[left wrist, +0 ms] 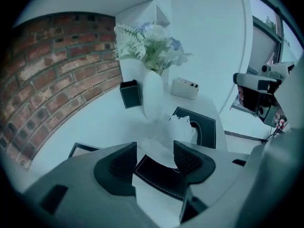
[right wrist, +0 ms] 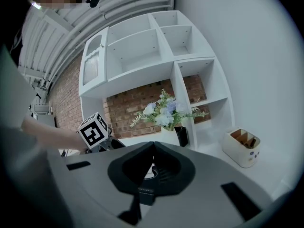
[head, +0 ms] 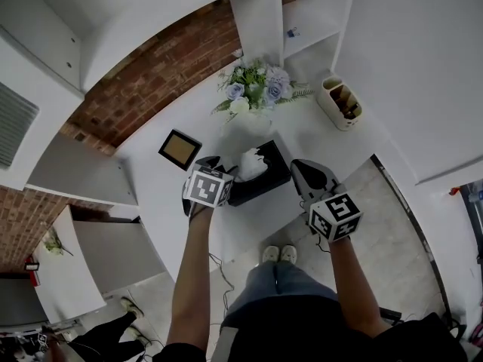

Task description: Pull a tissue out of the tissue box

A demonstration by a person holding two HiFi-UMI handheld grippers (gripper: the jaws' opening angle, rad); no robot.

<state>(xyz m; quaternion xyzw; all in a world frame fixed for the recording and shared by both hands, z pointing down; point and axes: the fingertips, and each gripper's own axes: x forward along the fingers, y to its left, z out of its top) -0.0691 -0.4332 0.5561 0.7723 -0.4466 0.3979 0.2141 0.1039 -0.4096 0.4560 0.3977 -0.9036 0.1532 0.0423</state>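
**Tissue** [head: 253, 162]: one white sheet, crumpled. It stands up out of the slot in the top of the box, about midway along it. In the left gripper view its lower part looks smeared, so I cannot read its exact edge.

**Tissue box** [head: 264, 183]: black with pale stitching, lying flat on the white counter [head: 162, 194] straight in front of the person. Its long axis runs crosswise, from one gripper toward the other.

**Left gripper** [left wrist: 155, 151]: at the box's left end, reaching in over the top. Its jaws stand apart with the tissue rising in the gap between them. Neither pad looks pressed on the sheet. This is the nearer tool, since the tissue already lies directly ahead along its jaws. By my reading, the next move turns on closing across the sheet and then drawing up, away from the slot.

**Right gripper** [right wrist: 152, 147]: at the box's right end, with its jaw tips together. A stitched black edge of the box shows through the hollow behind the tips. I cannot tell whether the gripper bears down on the box or only sits beside it. It is well placed to steady the box if it lifts.

**Surroundings**: a vase of pale flowers [head: 256, 89] behind the box, a small framed picture [head: 179, 148] to the left, and a white holder [head: 339, 102] to the right. All stand apart from the box.
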